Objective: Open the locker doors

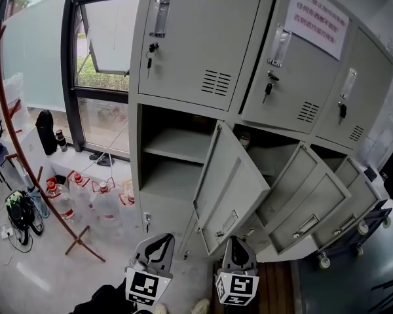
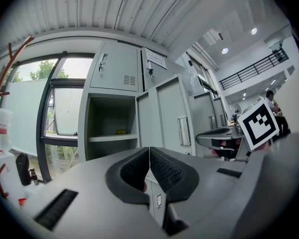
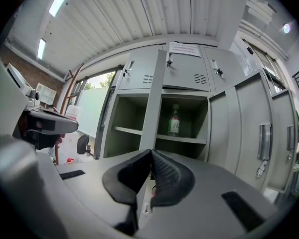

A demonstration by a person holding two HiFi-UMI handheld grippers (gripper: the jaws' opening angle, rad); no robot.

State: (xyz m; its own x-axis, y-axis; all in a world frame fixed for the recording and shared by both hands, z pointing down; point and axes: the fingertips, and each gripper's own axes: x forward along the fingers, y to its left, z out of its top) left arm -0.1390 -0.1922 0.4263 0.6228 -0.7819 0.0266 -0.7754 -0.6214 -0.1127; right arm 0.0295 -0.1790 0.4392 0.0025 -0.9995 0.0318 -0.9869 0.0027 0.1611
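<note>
The grey locker bank fills the head view. Its three upper doors are closed, each with a key in the lock. Below them three doors stand swung open: the left one, the middle one and the right one. A bottle stands on the shelf of the middle compartment. My left gripper and right gripper are low in front of the open left door. Both are shut with nothing between the pads, and they touch no door.
Several water jugs stand on the floor left of the lockers, beside a red curved rack and a window. A wheeled cart sits under the open doors at the right. A paper notice hangs on the upper lockers.
</note>
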